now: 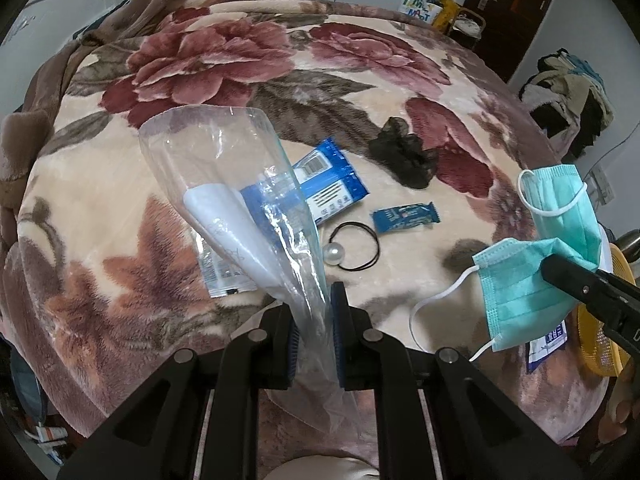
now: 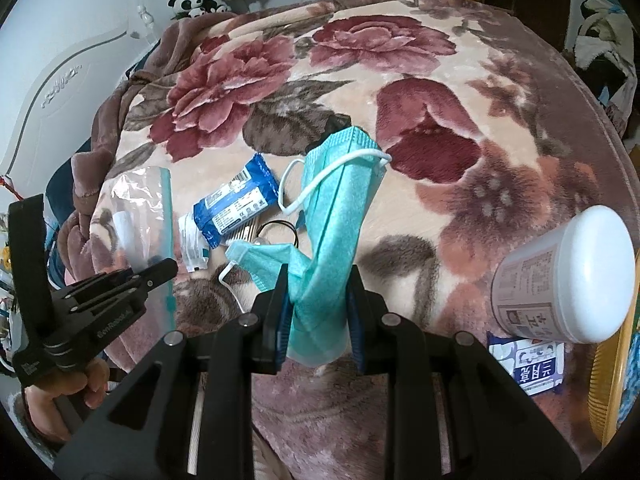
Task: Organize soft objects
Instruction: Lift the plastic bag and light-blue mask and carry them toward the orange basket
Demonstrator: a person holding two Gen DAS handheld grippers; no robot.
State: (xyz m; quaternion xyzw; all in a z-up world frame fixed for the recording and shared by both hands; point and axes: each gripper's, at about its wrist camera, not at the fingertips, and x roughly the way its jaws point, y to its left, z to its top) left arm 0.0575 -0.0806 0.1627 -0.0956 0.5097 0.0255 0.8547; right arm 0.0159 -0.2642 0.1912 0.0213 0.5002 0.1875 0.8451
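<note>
My left gripper (image 1: 312,328) pinches the clear bag (image 1: 224,168) by one edge, mouth lifted off the blanket (image 1: 120,208), probably so it hangs ready to fill; my right gripper (image 2: 316,312) pinches the mask (image 2: 340,200), bunched and raised beside it, ear loop dangling; tissue pack (image 1: 332,184), hair tie (image 1: 356,244) and black cloth (image 1: 404,152) lie unsorted between.
</note>
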